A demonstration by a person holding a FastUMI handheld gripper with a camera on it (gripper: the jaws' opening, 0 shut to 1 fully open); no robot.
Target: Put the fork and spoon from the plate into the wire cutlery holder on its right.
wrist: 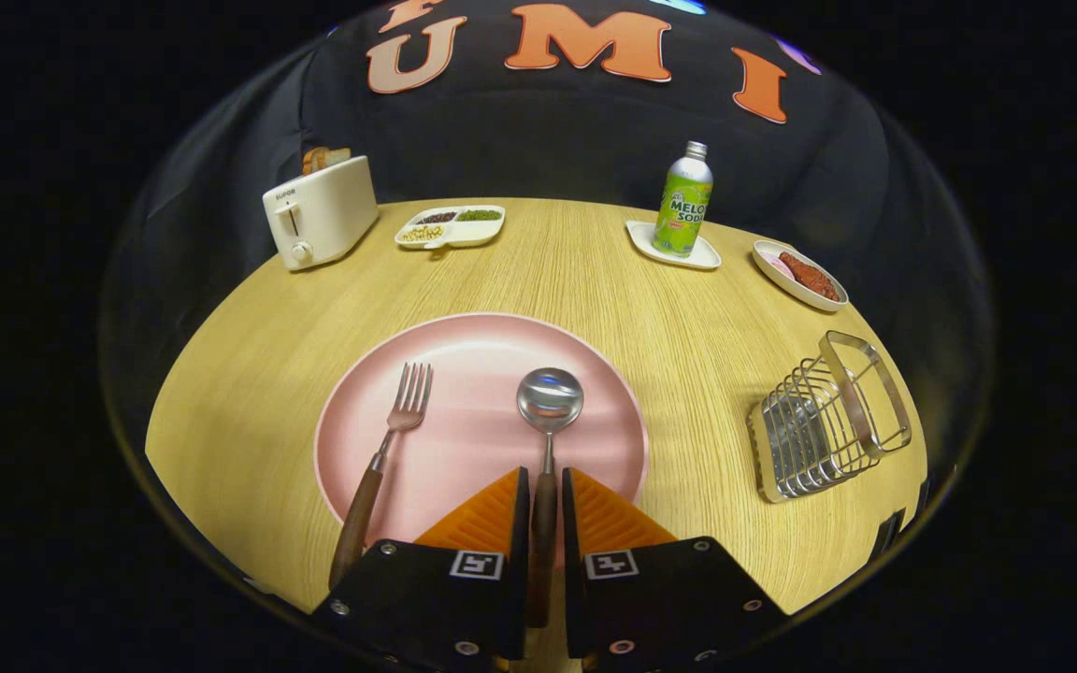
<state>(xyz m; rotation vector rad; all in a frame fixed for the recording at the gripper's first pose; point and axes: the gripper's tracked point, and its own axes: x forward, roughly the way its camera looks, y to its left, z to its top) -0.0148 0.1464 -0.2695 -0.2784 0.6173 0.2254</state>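
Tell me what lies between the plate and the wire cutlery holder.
Only bare wooden table, as the gripper view shows: nothing sits between the pink plate and the wire cutlery holder. The gripper has its jaws closed around the spoon handle.

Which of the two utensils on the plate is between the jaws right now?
The spoon: its wooden handle runs between the jaws. The fork lies apart to their left.
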